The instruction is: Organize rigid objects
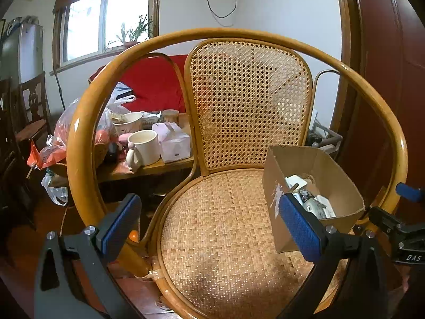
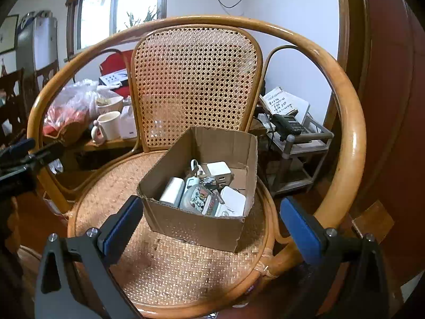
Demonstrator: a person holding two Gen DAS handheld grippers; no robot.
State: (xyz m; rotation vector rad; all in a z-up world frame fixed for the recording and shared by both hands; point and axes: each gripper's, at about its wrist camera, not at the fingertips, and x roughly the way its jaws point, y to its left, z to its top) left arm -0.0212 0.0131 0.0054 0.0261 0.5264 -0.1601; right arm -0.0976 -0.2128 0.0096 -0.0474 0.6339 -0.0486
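Cardboard box [image 2: 196, 223]: sits on chair seat [image 2: 170, 265], nearly full.
Right claw [image 2: 209, 226]: released, empty; back away without bumping it.
Left claw [image 1: 209, 226]: released, empty.

each gripper has two black arms shaped like long triangles, with a slot cut in each. the left gripper [image 1: 209, 228] and the right gripper [image 2: 209, 226] have flat blue pads [image 1: 300, 228] with a bumpy face. round silver screws [image 2: 91, 231] sit near the pads. beside the cardboard box [image 1: 313, 186], white letters "das" [image 1: 413, 257] mark a black part.
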